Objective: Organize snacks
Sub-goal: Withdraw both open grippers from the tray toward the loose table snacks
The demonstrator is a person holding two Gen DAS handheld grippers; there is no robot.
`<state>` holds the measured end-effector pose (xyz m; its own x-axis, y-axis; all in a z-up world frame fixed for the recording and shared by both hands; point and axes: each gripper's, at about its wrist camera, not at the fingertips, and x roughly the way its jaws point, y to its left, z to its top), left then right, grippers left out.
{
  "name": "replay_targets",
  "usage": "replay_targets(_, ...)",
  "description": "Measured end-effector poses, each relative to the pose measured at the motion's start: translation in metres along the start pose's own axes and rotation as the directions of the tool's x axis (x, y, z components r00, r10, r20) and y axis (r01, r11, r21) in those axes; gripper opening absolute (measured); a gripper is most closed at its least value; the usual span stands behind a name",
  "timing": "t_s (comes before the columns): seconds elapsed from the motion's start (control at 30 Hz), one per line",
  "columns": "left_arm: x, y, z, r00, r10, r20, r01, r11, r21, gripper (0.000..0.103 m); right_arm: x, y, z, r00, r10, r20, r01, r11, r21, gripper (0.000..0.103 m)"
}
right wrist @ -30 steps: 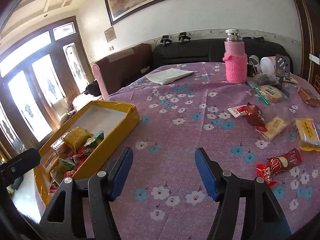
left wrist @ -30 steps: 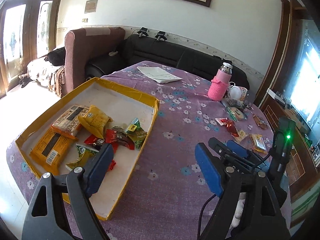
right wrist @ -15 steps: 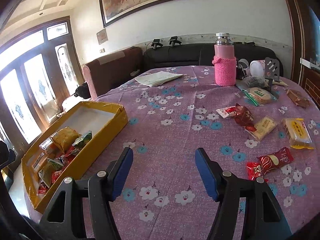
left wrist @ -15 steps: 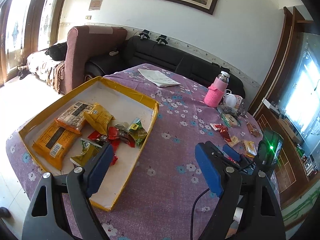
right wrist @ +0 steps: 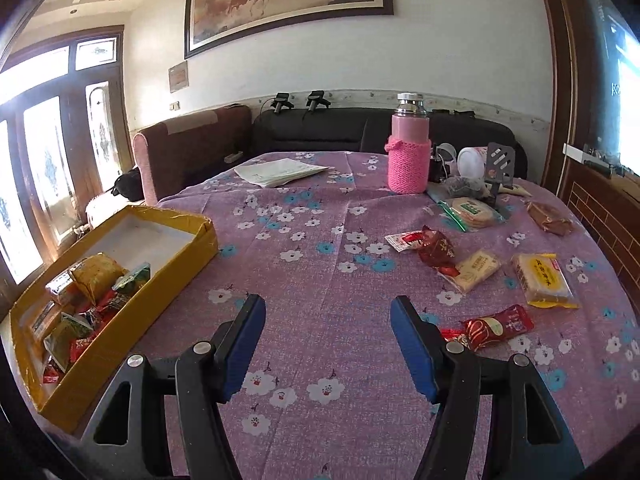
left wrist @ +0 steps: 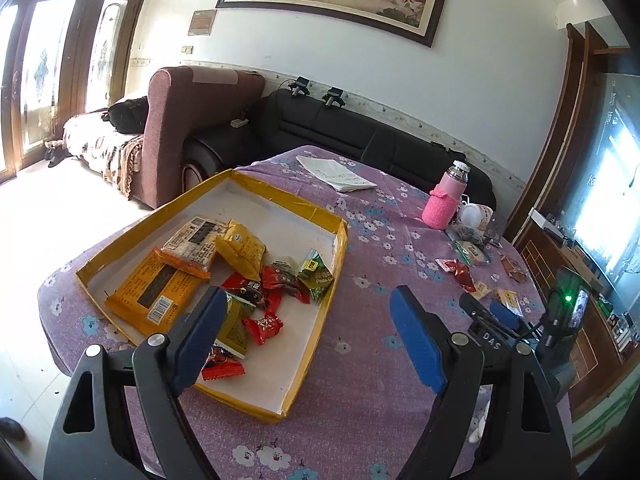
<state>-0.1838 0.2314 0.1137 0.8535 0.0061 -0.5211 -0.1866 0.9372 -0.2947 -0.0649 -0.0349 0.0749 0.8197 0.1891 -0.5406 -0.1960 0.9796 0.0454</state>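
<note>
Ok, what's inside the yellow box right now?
The yellow box holds orange biscuit packs, a yellow pouch, and red and green sweets; the left gripper's finger hides some.

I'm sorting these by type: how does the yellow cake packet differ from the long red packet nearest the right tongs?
The yellow cake packet is a broad, blocky rectangle; the long red packet is slim with crimped ends. The yellow one lies farther away, the red one just beside the right tongs. Both lie flat on the tablecloth, outside the box.

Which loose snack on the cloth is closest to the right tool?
The red foil packet, lying just right of the right tool. The yellow cake pack, the beige biscuit pack and the other snacks lie farther up the table.
</note>
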Motion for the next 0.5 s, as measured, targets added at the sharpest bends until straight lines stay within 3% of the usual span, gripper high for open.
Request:
replay_targets(0.27, 0.014, 0.0, -0.006, 0.998, -0.024, -0.05, 0.024, 1.0, 0.005, 0.084, -0.024, -0.05, 0.001, 0.997, -0.074, -0.017, 0.075, 0.994, 0.083, 0.073)
replay_targets(0.5, 0.004, -0.001, -0.004, 1.0, 0.016, -0.006, -0.016, 1.0, 0.002, 0.084, -0.017, -0.061, 0.001, 0.999, -0.021, -0.032, 0.026, 0.99, 0.139, 0.073)
